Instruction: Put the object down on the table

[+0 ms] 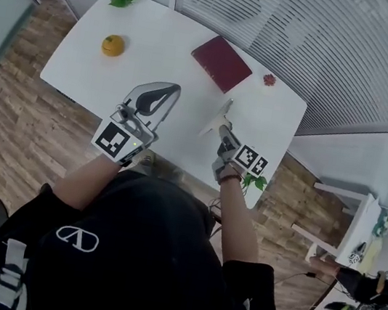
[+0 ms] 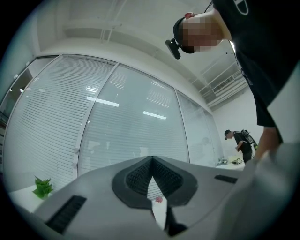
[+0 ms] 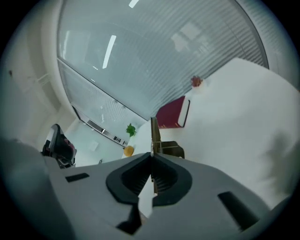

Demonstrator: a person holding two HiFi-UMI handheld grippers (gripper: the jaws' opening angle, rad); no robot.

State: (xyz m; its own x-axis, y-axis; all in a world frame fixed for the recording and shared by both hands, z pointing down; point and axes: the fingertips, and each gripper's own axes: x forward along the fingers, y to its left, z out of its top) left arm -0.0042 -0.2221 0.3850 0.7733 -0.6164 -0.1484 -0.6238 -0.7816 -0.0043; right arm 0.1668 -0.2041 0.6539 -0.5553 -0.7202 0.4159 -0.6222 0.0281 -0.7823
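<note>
A thin flat board (image 3: 153,133) with a metal clip, seen edge-on, is clamped in the closed right hand-held gripper (image 3: 151,157), projecting ahead over the white surface (image 1: 167,50), while the left hand-held gripper (image 1: 169,91) is shut, empty.

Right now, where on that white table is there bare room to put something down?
The widest bare patch lies between the orange and the red book, reaching down to the left tool. Another is the table corner beside the small red flower. The near edge is crowded: there the right tool grips a thin flat object.
</note>
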